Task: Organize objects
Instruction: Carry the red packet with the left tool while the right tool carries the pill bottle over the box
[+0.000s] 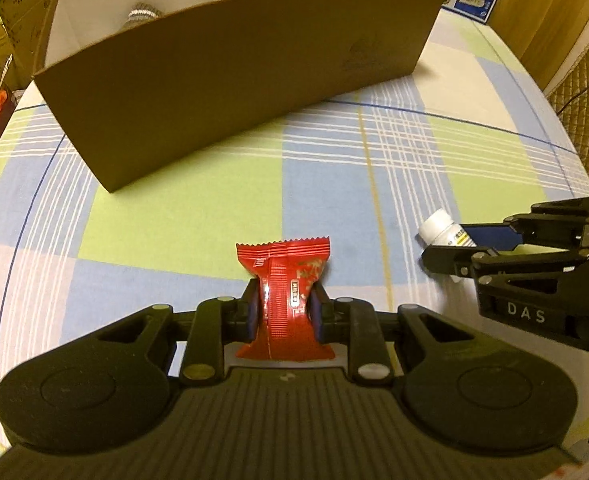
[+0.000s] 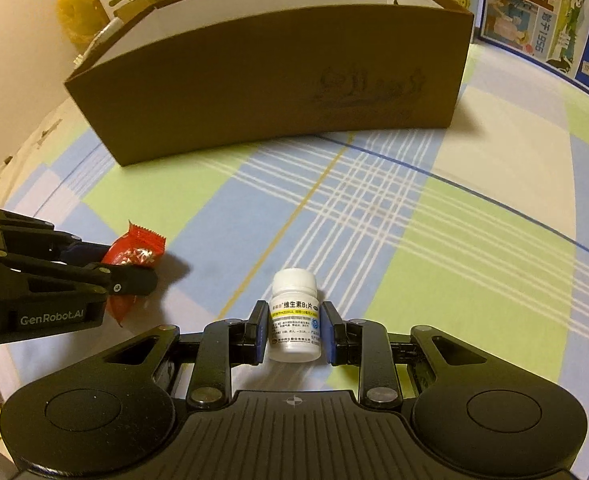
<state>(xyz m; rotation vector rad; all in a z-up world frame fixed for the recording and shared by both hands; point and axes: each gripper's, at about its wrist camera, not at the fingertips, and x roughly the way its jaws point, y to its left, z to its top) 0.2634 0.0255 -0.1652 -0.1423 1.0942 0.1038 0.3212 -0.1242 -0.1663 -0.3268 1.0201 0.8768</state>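
A red snack packet (image 1: 282, 264) is pinched at its waist between the pads of my left gripper (image 1: 282, 300), which is shut on it just above the checked tablecloth (image 1: 174, 208). In the right wrist view the same packet (image 2: 142, 244) sticks out of the left gripper (image 2: 130, 264). A white pill bottle (image 2: 294, 284) with a printed label lies cap-forward between the blue pads of my right gripper (image 2: 294, 312), and both pads touch its sides. From the left wrist view, the bottle (image 1: 438, 226) shows in the right gripper (image 1: 446, 242) at the right.
A long brown cardboard box (image 1: 234, 92) with a white inside stands open-topped across the table ahead of both grippers (image 2: 254, 92); a striped item (image 1: 144, 14) lies in it. Cartons and clutter line the far edge, and a blue poster (image 2: 554, 20) is at the back right.
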